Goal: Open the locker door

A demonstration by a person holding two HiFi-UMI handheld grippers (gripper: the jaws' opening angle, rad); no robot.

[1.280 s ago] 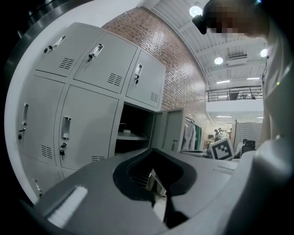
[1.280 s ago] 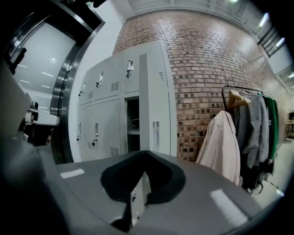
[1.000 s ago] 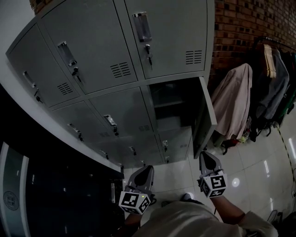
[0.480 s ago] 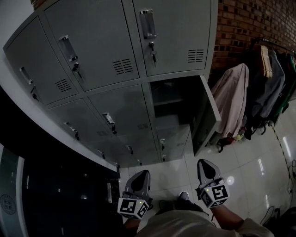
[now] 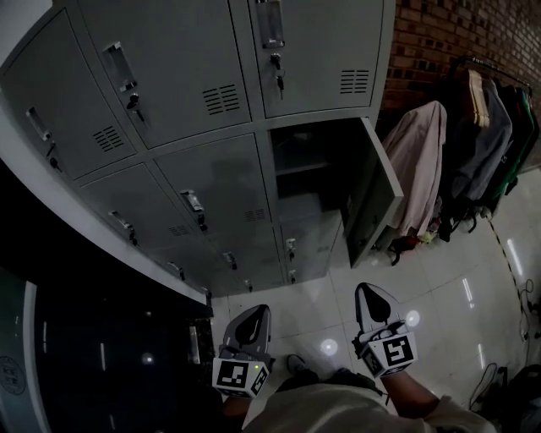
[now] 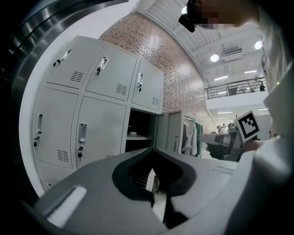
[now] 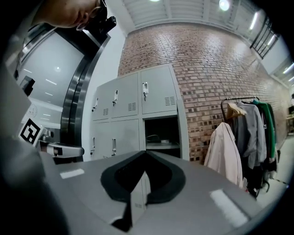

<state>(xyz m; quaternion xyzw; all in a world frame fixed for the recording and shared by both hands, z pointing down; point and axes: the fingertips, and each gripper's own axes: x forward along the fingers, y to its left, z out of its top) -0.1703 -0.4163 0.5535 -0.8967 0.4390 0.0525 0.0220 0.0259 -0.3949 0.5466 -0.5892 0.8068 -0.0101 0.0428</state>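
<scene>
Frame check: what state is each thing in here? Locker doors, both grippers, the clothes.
Middle-right locker door: open, compartment exposed.
Top-right locker door: closed.
Other locker doors: closed.
Left gripper: jaws shut, empty, touching nothing.
Right gripper: jaws shut, empty, touching nothing.
Coats: hanging up.

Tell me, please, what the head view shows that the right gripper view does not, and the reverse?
Only the head view shows the marker cube on the right gripper. Only the right gripper view shows the ceiling lights. Both show the open locker, its door, the brick wall, the clothes rack and the left gripper.
</scene>
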